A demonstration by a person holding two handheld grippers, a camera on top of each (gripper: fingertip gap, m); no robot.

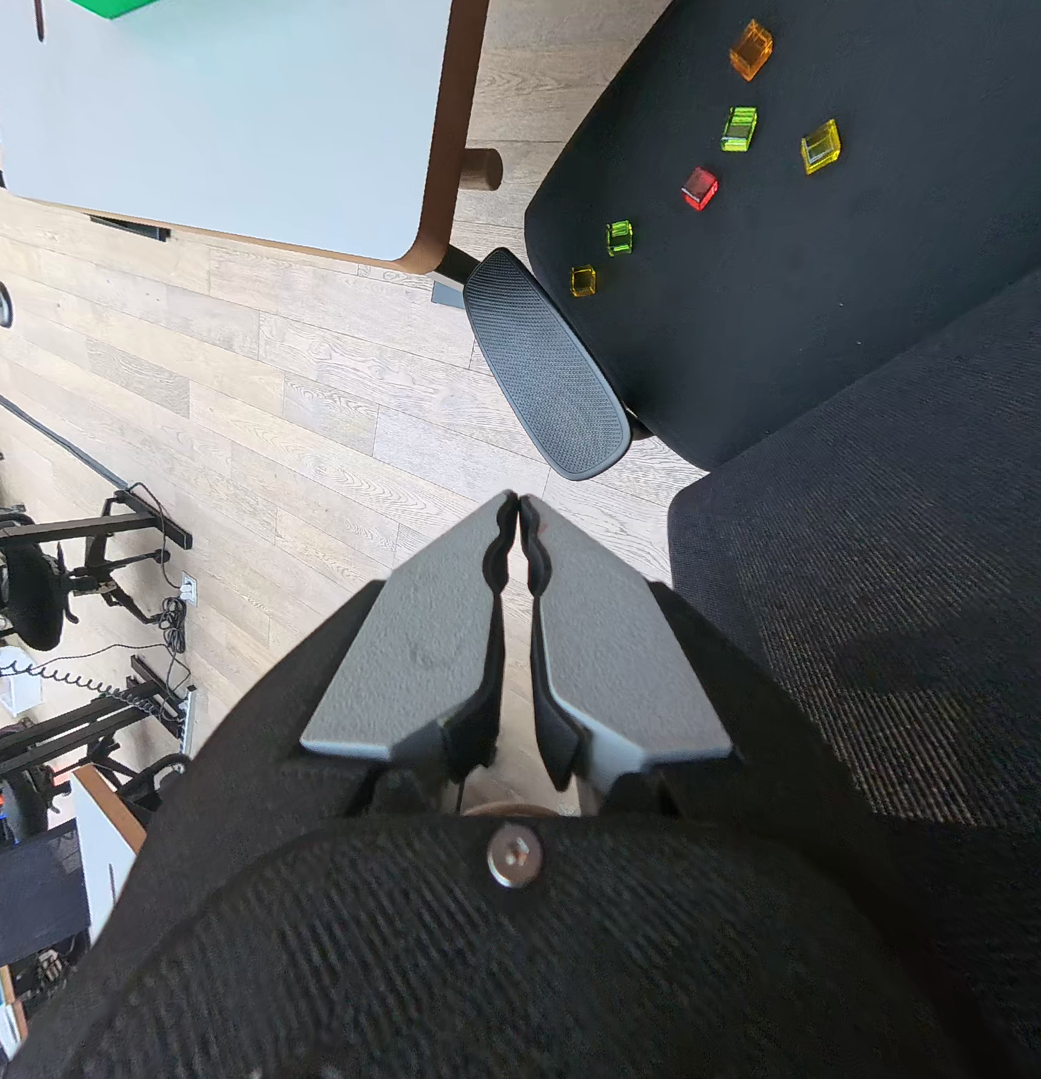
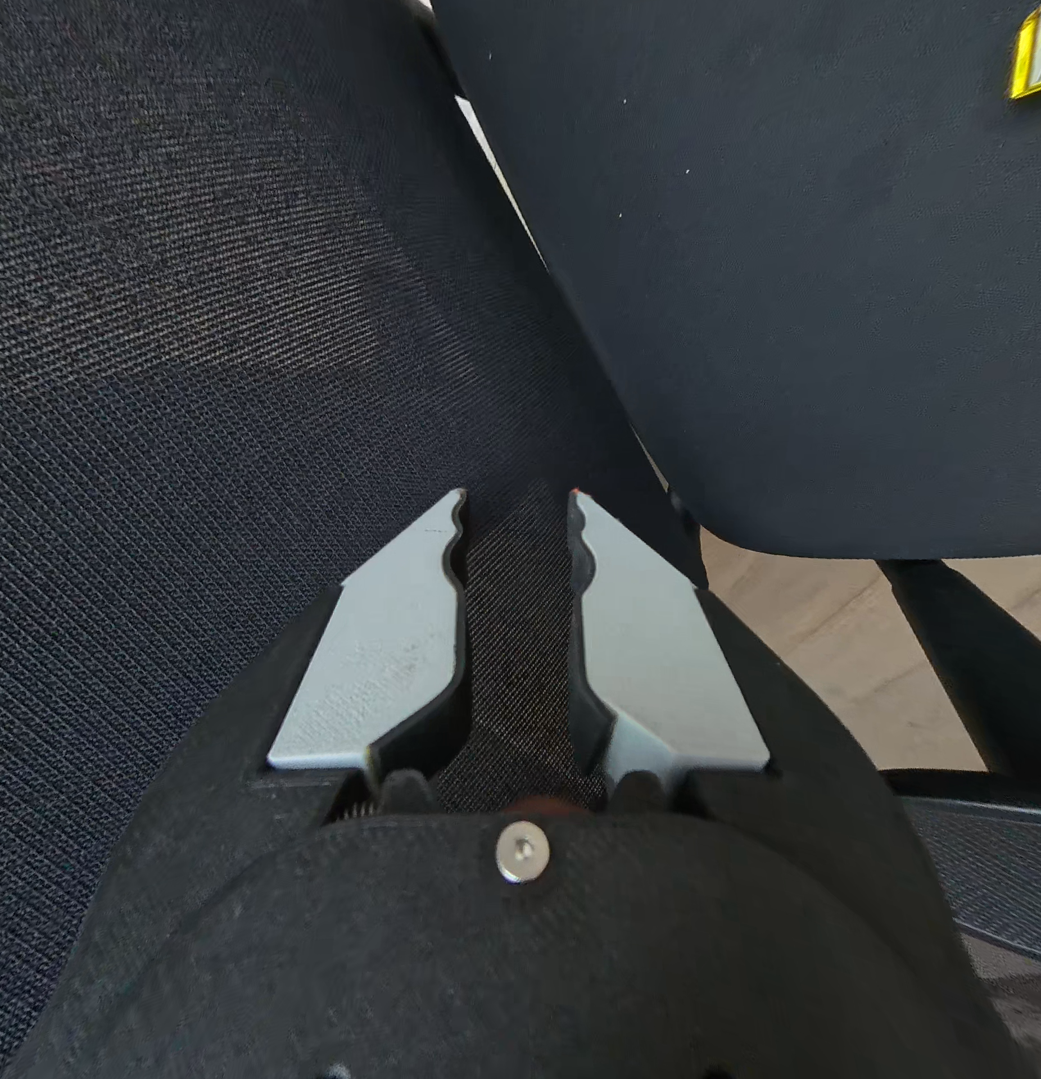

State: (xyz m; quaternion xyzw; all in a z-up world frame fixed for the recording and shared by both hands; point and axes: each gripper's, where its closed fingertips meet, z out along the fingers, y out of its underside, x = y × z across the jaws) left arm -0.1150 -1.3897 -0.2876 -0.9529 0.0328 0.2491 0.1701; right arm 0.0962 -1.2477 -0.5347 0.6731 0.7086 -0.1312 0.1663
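Our left gripper (image 1: pixel 517 503) hangs over the wooden floor (image 1: pixel 308 420) with its jaws clenched on nothing, tips touching. It is nearest the textured black armrest (image 1: pixel 544 365) of an office chair, just off the chair seat's (image 1: pixel 857 280) left edge. On that seat lie six small clear blocks, well apart from us: an orange block (image 1: pixel 750 49) toward the far edge, a large green block (image 1: pixel 739 128), a large yellow block (image 1: pixel 822 146), a red block (image 1: pixel 699 188), a small green block (image 1: pixel 620 237) and a small yellow block (image 1: pixel 583 280) nearest the left edge by the armrest.

Our right gripper (image 2: pixel 517 502) has its jaws released, parted around empty air and close against the dark mesh chair back (image 2: pixel 214 292); whether they touch it we cannot tell. One yellow block (image 2: pixel 1038 67) shows at the seat's far corner in that view.

Open room lies over the floor to the left; a pale tabletop (image 1: pixel 214 117) with a brown rim stands beyond. The seat's edges drop away unguarded, and the mesh crowds the right side.
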